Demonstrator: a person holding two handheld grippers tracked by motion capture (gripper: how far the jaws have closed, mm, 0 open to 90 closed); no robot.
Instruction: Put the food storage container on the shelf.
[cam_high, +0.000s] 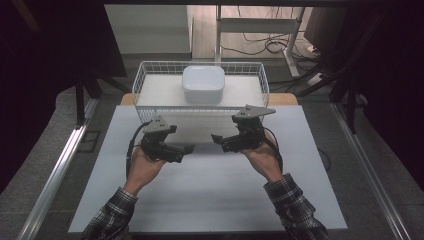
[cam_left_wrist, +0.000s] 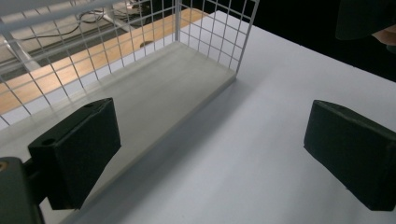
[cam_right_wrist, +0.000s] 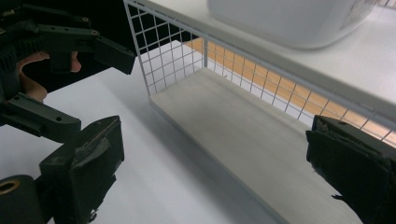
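A white wire rack (cam_high: 150, 75) stands at the far side of the white table (cam_high: 210, 195). A white square container (cam_high: 202, 84) sits on its upper shelf, and its underside (cam_right_wrist: 289, 18) shows in the right gripper view. The lower shelf board (cam_left_wrist: 159, 98) (cam_right_wrist: 243, 130) is bare. My left gripper (cam_high: 187, 149) hovers in front of the rack's left part, pointing right, jaws wide open with nothing between them (cam_left_wrist: 210, 154). My right gripper (cam_high: 216, 138) faces it from the right, also open and holding nothing (cam_right_wrist: 219, 172). The two grippers' tips are a short gap apart.
A wooden surface (cam_high: 282, 98) lies behind the rack. Metal rails (cam_high: 55, 170) run along both sides of the table. Cables (cam_high: 265, 45) and a white frame (cam_high: 250, 25) are on the floor beyond. The near half of the table is bare.
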